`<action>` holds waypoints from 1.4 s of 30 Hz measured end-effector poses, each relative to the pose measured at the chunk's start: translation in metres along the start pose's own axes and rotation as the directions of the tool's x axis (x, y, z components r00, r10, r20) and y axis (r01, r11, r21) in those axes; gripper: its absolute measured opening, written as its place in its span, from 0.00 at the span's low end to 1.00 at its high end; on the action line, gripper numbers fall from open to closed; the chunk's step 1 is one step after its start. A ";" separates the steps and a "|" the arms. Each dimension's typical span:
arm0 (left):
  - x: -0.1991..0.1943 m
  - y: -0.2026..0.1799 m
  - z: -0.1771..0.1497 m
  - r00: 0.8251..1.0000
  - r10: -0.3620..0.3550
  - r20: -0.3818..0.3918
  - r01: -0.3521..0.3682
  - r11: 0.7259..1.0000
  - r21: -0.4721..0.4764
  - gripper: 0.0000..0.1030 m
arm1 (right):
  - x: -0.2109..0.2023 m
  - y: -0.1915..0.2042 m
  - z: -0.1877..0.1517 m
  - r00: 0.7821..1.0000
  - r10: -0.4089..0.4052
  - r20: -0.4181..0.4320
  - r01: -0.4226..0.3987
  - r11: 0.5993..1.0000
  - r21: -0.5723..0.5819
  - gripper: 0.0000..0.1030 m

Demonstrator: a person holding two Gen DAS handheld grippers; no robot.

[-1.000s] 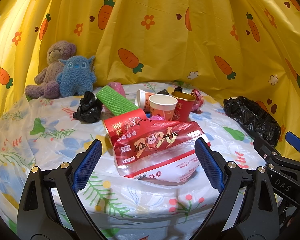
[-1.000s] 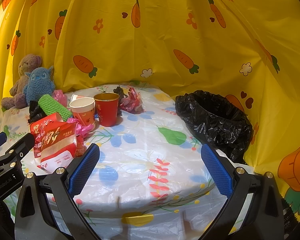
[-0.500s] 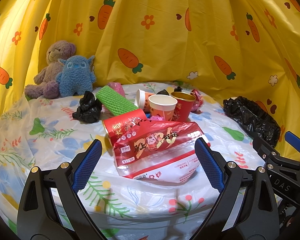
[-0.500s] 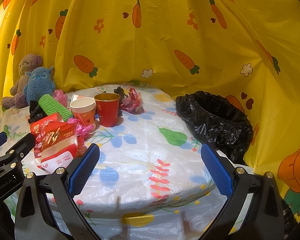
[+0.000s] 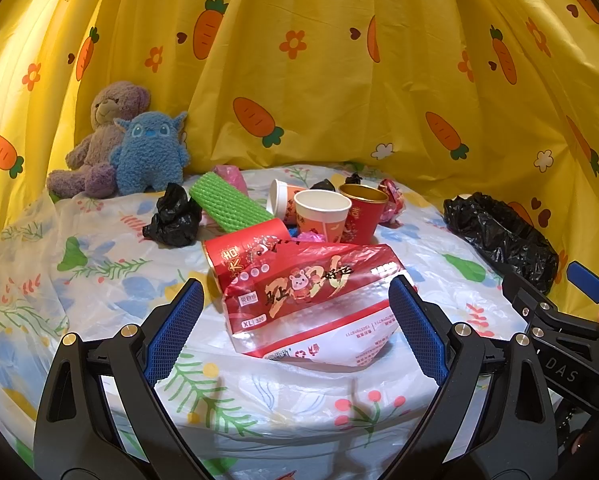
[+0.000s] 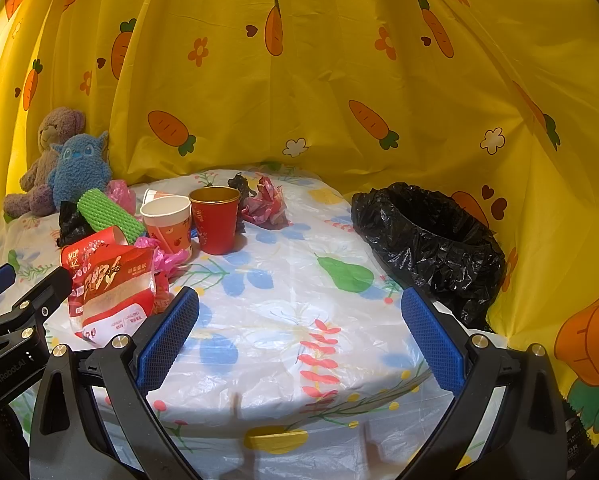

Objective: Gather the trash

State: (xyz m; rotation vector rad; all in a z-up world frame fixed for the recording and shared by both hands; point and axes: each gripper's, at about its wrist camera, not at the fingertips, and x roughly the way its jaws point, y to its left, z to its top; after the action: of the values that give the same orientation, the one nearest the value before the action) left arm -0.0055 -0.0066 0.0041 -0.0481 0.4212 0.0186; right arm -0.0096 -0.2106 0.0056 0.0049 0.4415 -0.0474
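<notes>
We hold our left gripper (image 5: 295, 330) with fingers wide and empty, framing the red wrapper (image 5: 311, 300) at the near edge of the trash pile on the bench (image 6: 299, 320), our right gripper (image 6: 297, 338) equally wide and empty near the black bag (image 6: 431, 240).

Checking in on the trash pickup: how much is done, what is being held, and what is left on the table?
Nothing looks collected: what shows of the black bin bag interior is empty. Nothing is in hand: left tool and right tool are both open. The left one faces the red snack bag. Left: that bag, the paper cups, green foam roll, crumpled wrappers and black plastic wad.
</notes>
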 end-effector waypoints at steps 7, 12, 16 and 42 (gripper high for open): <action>-0.001 -0.008 0.000 1.000 0.002 0.000 -0.002 1.000 0.000 0.89 | 0.000 -0.001 0.000 1.000 0.000 0.000 0.000 1.000 0.000 0.95; -0.001 -0.008 0.001 1.000 -0.005 0.003 0.005 1.000 0.001 0.89 | 0.001 0.000 0.000 1.000 0.000 0.000 0.000 1.000 0.000 0.95; -0.001 -0.012 0.001 1.000 -0.009 0.010 0.009 1.000 0.009 0.89 | 0.001 0.001 -0.001 1.000 -0.003 0.000 0.003 1.000 -0.001 0.95; 0.004 0.042 -0.003 0.991 0.133 0.026 -0.130 0.988 -0.086 0.89 | 0.028 0.040 0.006 0.959 0.279 -0.048 -0.280 0.960 -0.013 0.87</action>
State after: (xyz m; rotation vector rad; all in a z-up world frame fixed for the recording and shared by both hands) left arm -0.0040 0.0348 -0.0024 -0.1028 0.3911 0.1673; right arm 0.0201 -0.1719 -0.0009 0.0491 0.4836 0.2360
